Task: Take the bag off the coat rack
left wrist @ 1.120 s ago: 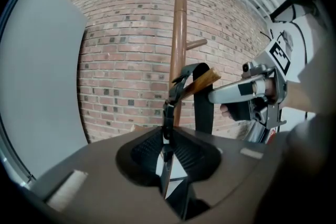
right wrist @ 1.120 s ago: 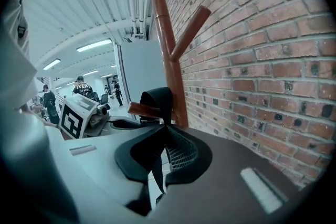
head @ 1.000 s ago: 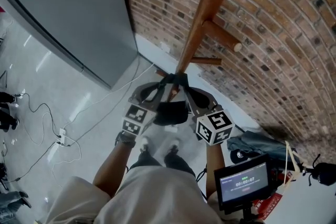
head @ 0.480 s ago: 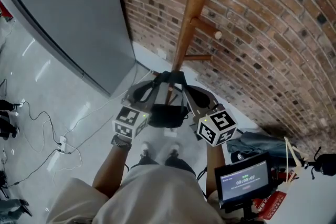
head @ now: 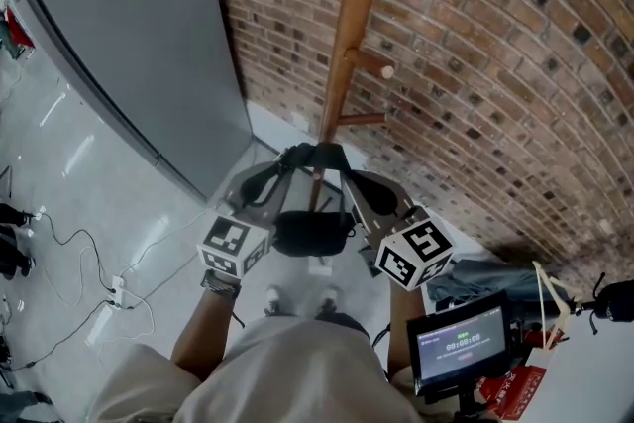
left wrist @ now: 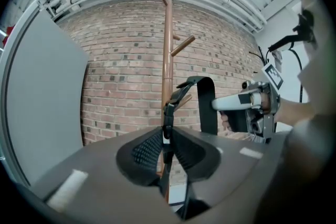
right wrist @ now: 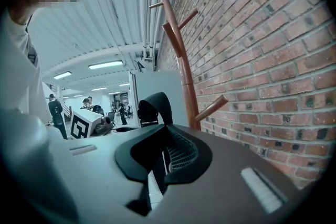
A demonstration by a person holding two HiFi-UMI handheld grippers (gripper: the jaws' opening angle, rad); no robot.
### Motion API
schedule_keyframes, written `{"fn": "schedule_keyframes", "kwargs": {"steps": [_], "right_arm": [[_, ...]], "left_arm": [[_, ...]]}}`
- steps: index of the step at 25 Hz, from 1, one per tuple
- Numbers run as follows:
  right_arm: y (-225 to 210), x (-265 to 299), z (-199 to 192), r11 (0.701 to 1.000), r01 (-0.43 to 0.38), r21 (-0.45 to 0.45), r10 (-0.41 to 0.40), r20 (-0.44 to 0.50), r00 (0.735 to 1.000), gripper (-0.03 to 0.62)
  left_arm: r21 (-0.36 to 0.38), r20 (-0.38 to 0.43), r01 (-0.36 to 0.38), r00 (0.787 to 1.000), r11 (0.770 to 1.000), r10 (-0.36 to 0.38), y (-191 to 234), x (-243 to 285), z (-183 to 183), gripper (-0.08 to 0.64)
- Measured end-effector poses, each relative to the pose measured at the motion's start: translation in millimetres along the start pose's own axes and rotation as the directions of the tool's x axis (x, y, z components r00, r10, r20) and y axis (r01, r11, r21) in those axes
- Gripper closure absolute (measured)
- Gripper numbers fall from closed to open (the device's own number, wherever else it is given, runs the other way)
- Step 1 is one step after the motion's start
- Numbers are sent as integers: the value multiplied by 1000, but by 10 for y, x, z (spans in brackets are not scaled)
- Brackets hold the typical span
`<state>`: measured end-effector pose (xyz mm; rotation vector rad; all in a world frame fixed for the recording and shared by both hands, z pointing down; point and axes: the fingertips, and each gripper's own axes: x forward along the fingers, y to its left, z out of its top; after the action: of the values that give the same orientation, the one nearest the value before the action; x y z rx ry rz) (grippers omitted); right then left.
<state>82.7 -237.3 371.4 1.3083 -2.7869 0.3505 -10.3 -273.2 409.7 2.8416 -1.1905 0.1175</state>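
Bag (head: 312, 231) is a small black pouch on a wide black strap (head: 315, 154). It hangs off the floor between your two grippers, right in front of the coat rack (head: 349, 35) pole. Your left gripper (left wrist: 167, 136) has its jaws clamped on a narrow run of the strap, and your right gripper (right wrist: 160, 152) is pinched tight on the strap's other side. The top of the strap loop sits against the pole just under the lowest peg (head: 362, 120); can't tell whether it is hooked on anything. The obstruction is the pole itself plus the pegs above, with the brick wall (head: 495, 64) close behind. A grey panel (head: 139, 45) is to your left, cables (head: 74, 253) lie on the floor on that side, and a small screen (head: 461, 342) is at your lower right. Compared with a second ago, both grippers and the bag are higher: the pouch overlapped your shoes (head: 297, 297) then and now clears them. Grip looks unchanged on both sides.
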Motion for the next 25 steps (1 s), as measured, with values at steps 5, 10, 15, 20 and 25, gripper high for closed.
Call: {"fn": "schedule_keyframes", "kwargs": {"steps": [5,10,15,20,25], "right_arm": [[103,-101,252,999,-22,-29,23,49,999,588],[199,-178,448,998,-34,-59,39,95,995,588],[266,-248,606,995,-28,-91,40,138,990,588],[306,-320,711,993,-5,-117,24,162,987,588],[320,-341,760,992,3,-126,18,170,985,588]], "left_arm": [[16,55,6,998,1000,-7,-37,-77,250,505],[35,107,15,994,999,-19,-71,-156,479,505],[57,150,19,988,998,-27,-102,-232,672,505],[70,181,24,983,997,-37,-146,-309,812,505],[80,204,27,978,996,-43,-155,-352,924,505]]}}
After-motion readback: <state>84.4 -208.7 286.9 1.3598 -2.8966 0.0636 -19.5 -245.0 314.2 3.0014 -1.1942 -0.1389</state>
